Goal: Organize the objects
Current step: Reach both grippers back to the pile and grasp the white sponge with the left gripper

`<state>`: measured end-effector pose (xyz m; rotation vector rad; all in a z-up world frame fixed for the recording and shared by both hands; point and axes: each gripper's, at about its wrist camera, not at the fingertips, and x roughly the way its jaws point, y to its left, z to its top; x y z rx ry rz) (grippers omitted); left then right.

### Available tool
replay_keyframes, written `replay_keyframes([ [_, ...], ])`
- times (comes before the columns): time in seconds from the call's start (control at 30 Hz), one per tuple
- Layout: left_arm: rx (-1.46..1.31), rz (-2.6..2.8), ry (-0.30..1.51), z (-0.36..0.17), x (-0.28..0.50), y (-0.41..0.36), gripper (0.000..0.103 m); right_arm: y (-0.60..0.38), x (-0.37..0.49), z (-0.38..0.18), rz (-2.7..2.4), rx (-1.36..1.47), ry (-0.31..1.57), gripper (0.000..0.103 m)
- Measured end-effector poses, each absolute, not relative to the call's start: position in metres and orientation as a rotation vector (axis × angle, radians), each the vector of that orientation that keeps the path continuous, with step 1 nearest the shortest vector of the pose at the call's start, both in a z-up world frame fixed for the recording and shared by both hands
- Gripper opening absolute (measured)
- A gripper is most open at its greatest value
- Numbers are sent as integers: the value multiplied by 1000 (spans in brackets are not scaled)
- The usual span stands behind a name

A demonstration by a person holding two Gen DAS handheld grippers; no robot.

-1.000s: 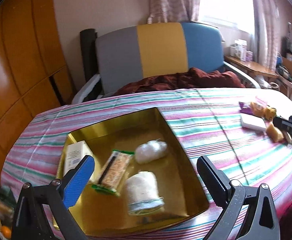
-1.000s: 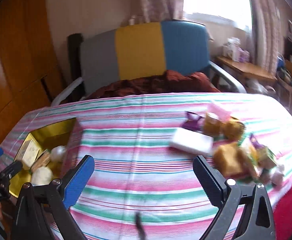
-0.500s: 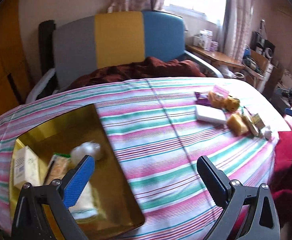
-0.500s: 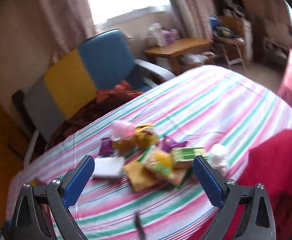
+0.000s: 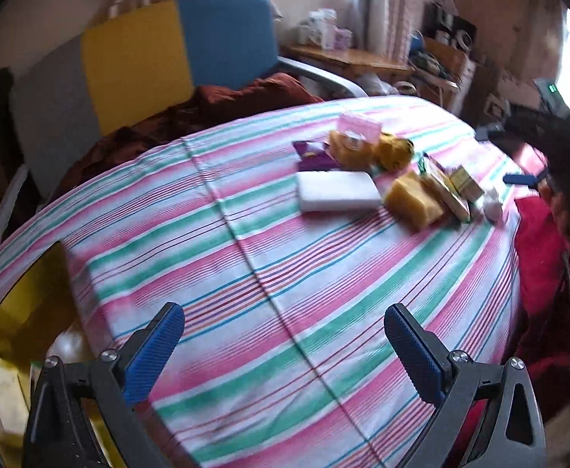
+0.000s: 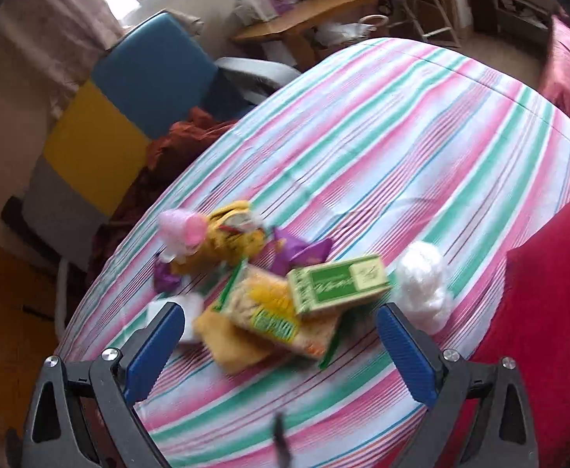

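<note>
A pile of loose items lies on the striped tablecloth [image 5: 285,273]: a white block [image 5: 337,196], a yellow sponge [image 5: 413,199], a snack packet [image 6: 275,318], a green box [image 6: 339,284], a white plastic wad [image 6: 421,292], yellow and purple wrappers [image 6: 238,234] and a pink item [image 5: 359,128]. A gold tray [image 5: 16,312] sits at the far left in the left wrist view. My left gripper [image 5: 285,347] is open and empty over bare cloth. My right gripper [image 6: 281,347] is open and empty just above the snack packet and green box.
A grey, yellow and blue chair [image 5: 148,58] with a brown cloth [image 5: 215,105] stands behind the table. A wooden side table [image 6: 304,15] stands by the window. A red cloth [image 6: 550,312] lies at the table's right edge.
The left gripper swung right, away from the gold tray toward the pile. The right gripper moved in close over the pile. Both stayed open.
</note>
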<state>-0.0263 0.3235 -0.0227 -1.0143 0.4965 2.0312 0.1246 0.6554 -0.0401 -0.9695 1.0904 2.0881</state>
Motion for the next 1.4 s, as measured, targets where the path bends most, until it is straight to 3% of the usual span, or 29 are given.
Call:
replay_keyframes([
  [0.23,-1015,1971,545,-31,-37,370,103,684,106,-72,1992,-1077,1037,101],
  [0.4,-1000,1907,604,-37,-50,400,103,685,97,-90,1990,-1154,1097,100],
  [0.6,-899,1822,703,-43,-66,443,103,675,94,-90,2062,-1178,1100,93],
  [0.87,-760,1604,964,-68,-78,498,103,675,105,-83,2079,-1171,1083,89],
  [1.23,-876,1415,1027,-97,-101,533,103,679,87,-91,2071,-1188,1089,89],
  [1.4,-963,1458,909,-93,-107,515,82,681,88,-91,2067,-1179,1094,89],
])
